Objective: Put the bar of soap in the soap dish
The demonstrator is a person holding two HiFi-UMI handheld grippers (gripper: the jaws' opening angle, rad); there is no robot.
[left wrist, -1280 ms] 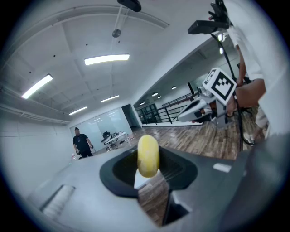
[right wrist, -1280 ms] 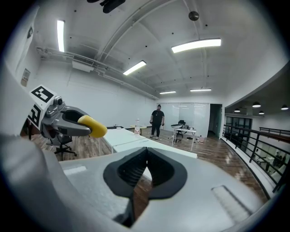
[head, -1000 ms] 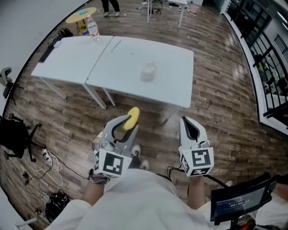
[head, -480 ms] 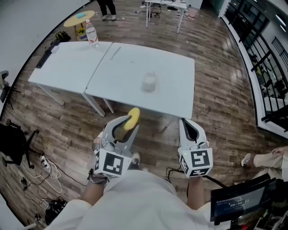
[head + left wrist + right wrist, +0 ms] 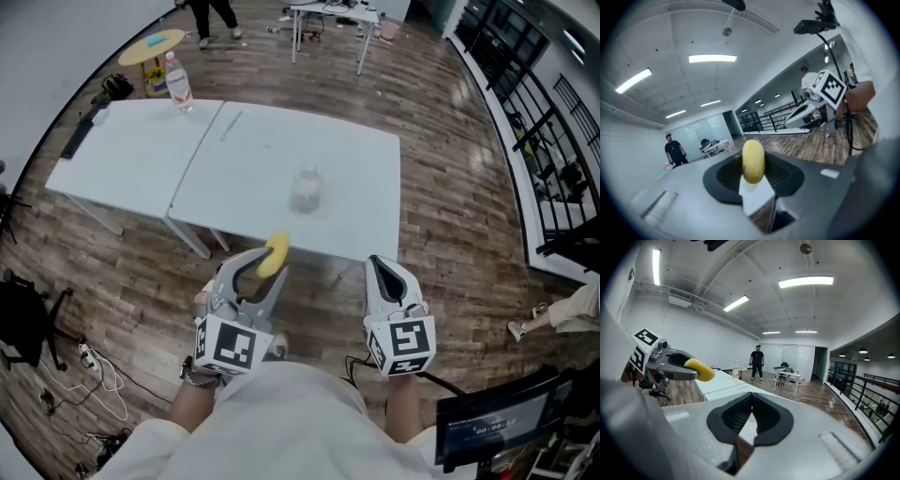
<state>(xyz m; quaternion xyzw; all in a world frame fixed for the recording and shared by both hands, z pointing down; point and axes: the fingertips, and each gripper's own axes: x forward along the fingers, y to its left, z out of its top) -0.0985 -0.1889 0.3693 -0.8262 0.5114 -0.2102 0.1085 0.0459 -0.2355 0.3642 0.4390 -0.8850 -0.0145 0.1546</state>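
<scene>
Yellow oval bar of soap (image 5: 275, 253), clamped lengthwise in the left gripper (image 5: 267, 264), has the clear soap dish (image 5: 307, 187) on the white table (image 5: 361, 159) at one o'clock, while the farther right gripper (image 5: 382, 270) holds its jaws together, empty.

The left tool (image 5: 266, 264) and right tool (image 5: 381, 264) have come nearer the table (image 5: 281, 141).
</scene>
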